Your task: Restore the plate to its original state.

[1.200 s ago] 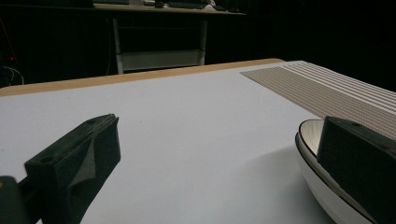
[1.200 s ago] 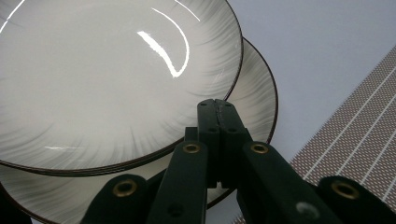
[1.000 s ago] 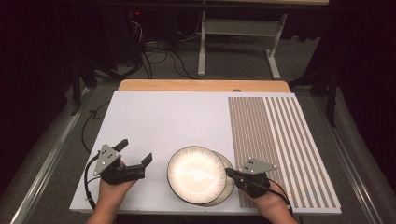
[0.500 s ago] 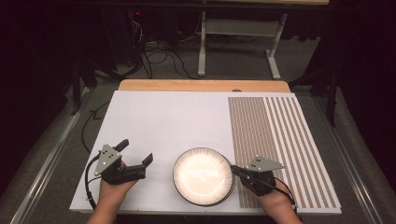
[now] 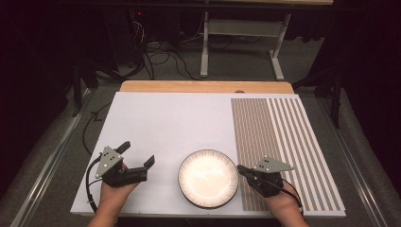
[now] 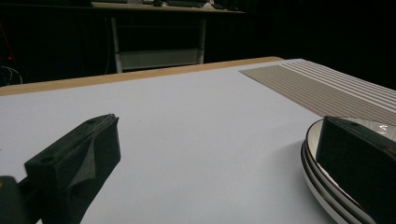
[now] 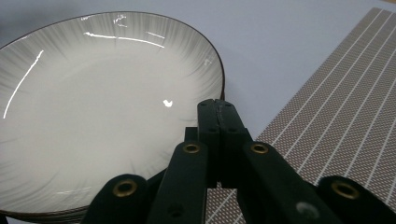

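A stack of plates (image 5: 208,178) sits at the lower centre of the high view, on the white table (image 5: 170,123) just left of the brown striped mat (image 5: 279,142) that covers the right part of the frame. In the left gripper view the stack's edge at the lower right shows several rims lying one over another, so these are at least two or three plates nested squarely, with none jutting out to a side. The right gripper (image 5: 242,170) lies at the lower right of the high view, its tip just beside the stack's right rim; whether it touches the rim I cannot tell. In the right gripper view its jaws are pressed together with nothing between them, and the tip points over the near edge of the top plate (image 7: 107,107). The left gripper (image 5: 138,158) rests at the lower left of the high view, well apart from the stack, with its jaws spread wide and empty. Judged from how things lie, the stacking and squaring of the plates looks done or very nearly so: the pile is neat and neither gripper holds anything. What may be left is small, perhaps a last nudge to centre the pile or drawing the right gripper clear; no loose plate lies elsewhere on the table.
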Available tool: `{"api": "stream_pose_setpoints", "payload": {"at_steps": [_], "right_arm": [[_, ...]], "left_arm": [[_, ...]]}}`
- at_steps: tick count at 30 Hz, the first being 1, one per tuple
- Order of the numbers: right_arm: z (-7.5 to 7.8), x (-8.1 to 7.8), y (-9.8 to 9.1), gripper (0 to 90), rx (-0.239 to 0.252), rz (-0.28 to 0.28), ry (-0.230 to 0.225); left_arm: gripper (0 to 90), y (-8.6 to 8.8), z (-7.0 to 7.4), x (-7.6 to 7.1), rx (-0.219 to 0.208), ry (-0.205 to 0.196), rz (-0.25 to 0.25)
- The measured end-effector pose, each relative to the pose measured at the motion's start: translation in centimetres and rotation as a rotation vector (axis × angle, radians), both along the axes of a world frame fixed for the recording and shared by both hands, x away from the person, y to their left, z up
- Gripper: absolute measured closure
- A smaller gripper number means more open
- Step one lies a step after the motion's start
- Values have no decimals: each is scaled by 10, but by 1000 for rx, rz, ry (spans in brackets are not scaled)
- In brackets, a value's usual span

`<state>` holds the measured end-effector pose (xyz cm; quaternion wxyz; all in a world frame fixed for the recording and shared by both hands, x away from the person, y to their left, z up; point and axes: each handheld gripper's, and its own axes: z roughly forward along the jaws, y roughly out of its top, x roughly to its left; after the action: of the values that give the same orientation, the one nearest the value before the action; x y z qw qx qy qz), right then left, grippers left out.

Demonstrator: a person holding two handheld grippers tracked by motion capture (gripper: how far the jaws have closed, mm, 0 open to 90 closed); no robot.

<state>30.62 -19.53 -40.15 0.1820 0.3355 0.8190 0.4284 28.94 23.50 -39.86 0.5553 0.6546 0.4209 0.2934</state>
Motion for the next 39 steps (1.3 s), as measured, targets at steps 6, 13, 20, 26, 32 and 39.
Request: {"api": "stream_pose_setpoints", "payload": {"at_steps": [6, 13, 20, 26, 32, 39], "right_arm": [[5, 1, -8, 900, 18, -18, -14], [14, 2, -24, 879, 53, -67, -50], [26, 1, -46, 774, 119, -131, -110], [32, 0, -59, 555, 144, -168, -142], [35, 0, -61, 310, 197, -154, -140], [37, 1, -59, 110, 218, -138, -134]], "left_arm": [[5, 0, 0, 0, 3, 1, -2], [5, -1, 0, 0, 10, 2, -5], [5, -3, 1, -1, 19, 0, -13], [5, -4, 2, -2, 25, -3, -16], [2, -6, 3, -3, 34, -1, -20], [2, -8, 5, -5, 38, -4, -25]]}}
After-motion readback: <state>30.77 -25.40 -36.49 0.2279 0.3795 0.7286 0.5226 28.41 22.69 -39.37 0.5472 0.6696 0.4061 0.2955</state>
